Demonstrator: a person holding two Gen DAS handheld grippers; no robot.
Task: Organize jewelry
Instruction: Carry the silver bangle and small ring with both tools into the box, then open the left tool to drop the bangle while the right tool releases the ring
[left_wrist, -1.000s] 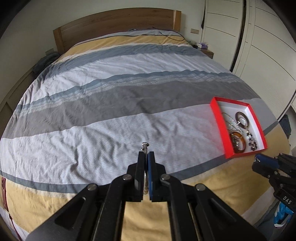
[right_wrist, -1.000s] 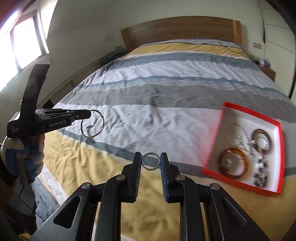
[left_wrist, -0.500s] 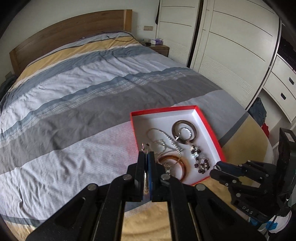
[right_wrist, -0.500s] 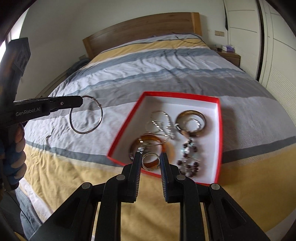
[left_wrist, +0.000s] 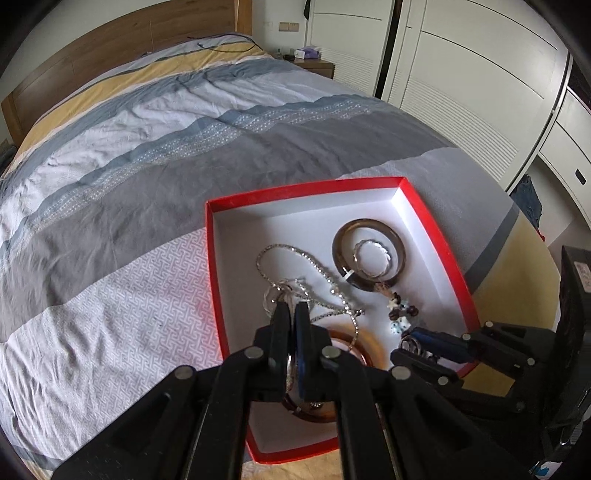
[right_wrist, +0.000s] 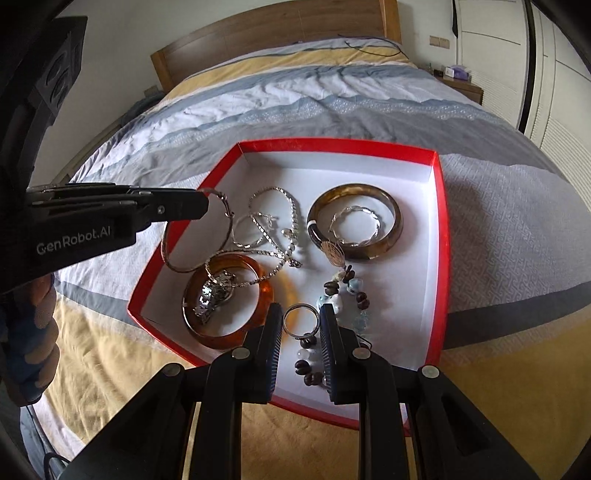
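A red box with a white inside (right_wrist: 439, 206) (left_wrist: 212, 258) lies on the bed. It holds a dark bangle (right_wrist: 391, 218), an amber bangle (right_wrist: 264, 295), silver chains (right_wrist: 273, 218) and a bead bracelet (right_wrist: 347, 291). My right gripper (right_wrist: 301, 319) is shut on a small silver ring (right_wrist: 300, 320) just above the box's near part. My left gripper (left_wrist: 291, 314) (right_wrist: 207, 203) is shut on a thin wire hoop (right_wrist: 195, 247), which hangs over the box's left side.
The striped bedspread (left_wrist: 147, 184) stretches to a wooden headboard (right_wrist: 277, 37). White wardrobe doors (left_wrist: 461, 92) and a nightstand (left_wrist: 317, 66) stand to the right. The box sits near the bed's front right corner.
Both grippers have moved in over the red box. The hoop now hangs above the box's left side and the ring is lower over its near part.
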